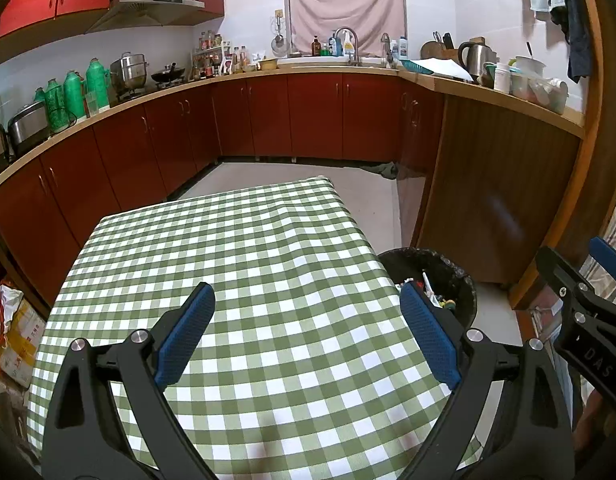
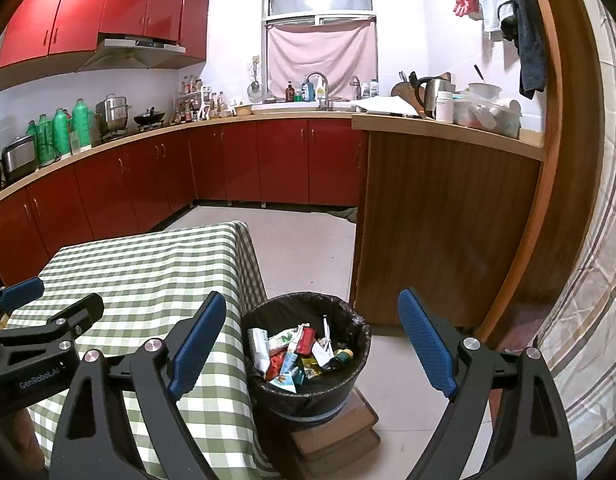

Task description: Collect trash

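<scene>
Trash (image 2: 301, 354): crumpled wrappers, torn cartons in red, blue and white, one dark bottle with a yellow cap (image 2: 340, 358). Heaped loosely inside a black bin (image 2: 358, 330), lined with a black bag, standing on the floor just beside the right edge of the table (image 2: 139, 264). No common direction to the pile; bottle lying tilted, cap toward the right rim, white strips sticking upward. Bin resting on a low stack of flat brown boards (image 2: 344, 428). Table draped in a green-and-white checked cloth, top bare. Left gripper (image 1: 308, 332) over the cloth, blue fingers (image 1: 185, 334) spread wide, nothing between. Right gripper (image 2: 312, 342) above the bin, likewise spread wide and holding nothing.
</scene>
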A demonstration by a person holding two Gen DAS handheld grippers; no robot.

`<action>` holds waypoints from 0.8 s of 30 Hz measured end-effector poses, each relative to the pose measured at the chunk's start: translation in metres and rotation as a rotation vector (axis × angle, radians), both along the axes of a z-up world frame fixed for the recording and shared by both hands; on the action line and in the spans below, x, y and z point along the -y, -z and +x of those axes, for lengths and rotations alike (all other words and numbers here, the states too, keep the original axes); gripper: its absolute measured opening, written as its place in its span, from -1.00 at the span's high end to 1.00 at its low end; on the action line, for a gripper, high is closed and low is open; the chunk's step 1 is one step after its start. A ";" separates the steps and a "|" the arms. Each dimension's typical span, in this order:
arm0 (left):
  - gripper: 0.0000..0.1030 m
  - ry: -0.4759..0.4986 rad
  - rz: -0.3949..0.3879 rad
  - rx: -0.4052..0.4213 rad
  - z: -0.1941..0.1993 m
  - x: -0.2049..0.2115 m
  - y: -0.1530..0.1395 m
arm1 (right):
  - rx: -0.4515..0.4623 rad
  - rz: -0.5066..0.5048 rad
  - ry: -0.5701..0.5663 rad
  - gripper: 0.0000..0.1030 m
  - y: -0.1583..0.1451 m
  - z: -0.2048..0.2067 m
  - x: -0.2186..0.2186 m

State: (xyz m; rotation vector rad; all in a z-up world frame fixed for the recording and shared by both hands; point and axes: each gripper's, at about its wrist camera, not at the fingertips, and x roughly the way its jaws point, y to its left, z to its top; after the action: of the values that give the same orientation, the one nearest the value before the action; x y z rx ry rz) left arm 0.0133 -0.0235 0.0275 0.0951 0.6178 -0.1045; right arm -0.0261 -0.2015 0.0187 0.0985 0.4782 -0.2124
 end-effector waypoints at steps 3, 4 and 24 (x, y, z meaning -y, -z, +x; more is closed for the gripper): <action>-0.77 0.001 0.001 -0.001 -0.001 0.000 0.000 | 0.003 -0.002 0.003 -0.65 0.000 -0.001 -0.001; -0.77 0.001 0.001 -0.002 -0.001 0.000 0.000 | 0.003 -0.002 0.003 -0.65 0.000 -0.001 -0.001; -0.78 0.000 -0.004 -0.005 -0.002 0.000 -0.001 | 0.003 -0.003 0.004 -0.65 0.000 -0.003 -0.002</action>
State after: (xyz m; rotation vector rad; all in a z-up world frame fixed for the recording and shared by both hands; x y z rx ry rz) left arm 0.0112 -0.0238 0.0284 0.0907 0.6223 -0.1056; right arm -0.0291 -0.1999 0.0191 0.0971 0.4751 -0.2170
